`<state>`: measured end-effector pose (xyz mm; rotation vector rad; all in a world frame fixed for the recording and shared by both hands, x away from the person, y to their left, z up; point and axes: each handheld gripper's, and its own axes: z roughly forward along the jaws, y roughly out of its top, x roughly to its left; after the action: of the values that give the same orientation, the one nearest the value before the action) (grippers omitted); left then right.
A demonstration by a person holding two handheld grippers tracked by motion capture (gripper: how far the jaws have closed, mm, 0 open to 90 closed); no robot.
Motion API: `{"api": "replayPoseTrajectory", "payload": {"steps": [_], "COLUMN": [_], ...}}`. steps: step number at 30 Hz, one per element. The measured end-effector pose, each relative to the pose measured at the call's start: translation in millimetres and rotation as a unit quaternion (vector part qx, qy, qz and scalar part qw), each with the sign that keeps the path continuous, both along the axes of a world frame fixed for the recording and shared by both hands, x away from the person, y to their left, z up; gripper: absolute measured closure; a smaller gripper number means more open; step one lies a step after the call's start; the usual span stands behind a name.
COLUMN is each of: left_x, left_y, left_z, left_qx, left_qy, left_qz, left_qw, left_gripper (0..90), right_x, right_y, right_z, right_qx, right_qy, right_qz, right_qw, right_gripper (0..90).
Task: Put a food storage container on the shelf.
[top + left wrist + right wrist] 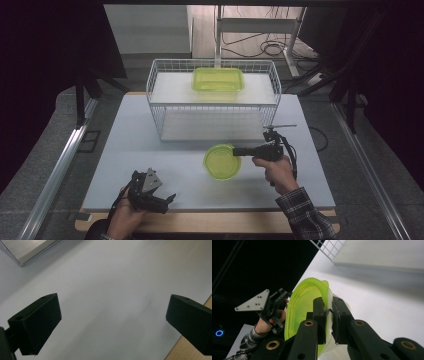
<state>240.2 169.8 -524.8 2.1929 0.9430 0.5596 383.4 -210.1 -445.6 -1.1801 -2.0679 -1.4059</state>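
Fingers [319, 315] of the right gripper [329, 312] are pinched on the rim of the round green bowl [222, 161], holding it just above the white tabletop [150, 150] in front of the wire basket [213, 95]. Left gripper [112, 320] sits wide open near the table's front edge, nothing in it.

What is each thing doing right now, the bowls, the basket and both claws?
Round green bowl: pinched at its rim by the right claw, just above the table.
Right claw: shut on the bowl's rim.
Left claw: open, holding nothing.
Rectangular green container: resting on the wire basket's top shelf.
Wire basket: standing upright on the table.
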Motion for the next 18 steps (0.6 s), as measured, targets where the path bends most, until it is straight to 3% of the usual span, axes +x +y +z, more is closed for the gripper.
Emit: {"api": "replayPoseTrajectory", "payload": {"steps": [18], "left_x": [0.5], "left_y": [1.8], "left_z": [0.8], "left_qx": [-0.008], "left_qy": [0.001], "left_qz": [0.005], "left_qw": [1.0000], "left_gripper": [0.0], "right_x": [8.6], "right_y": [-4.1], "right_z": [37.7], "right_qx": [0.025], "right_qy": [-0.020], "right_qz": [-0.018], "right_qw": [0.9993], "right_gripper": [82.0]}}
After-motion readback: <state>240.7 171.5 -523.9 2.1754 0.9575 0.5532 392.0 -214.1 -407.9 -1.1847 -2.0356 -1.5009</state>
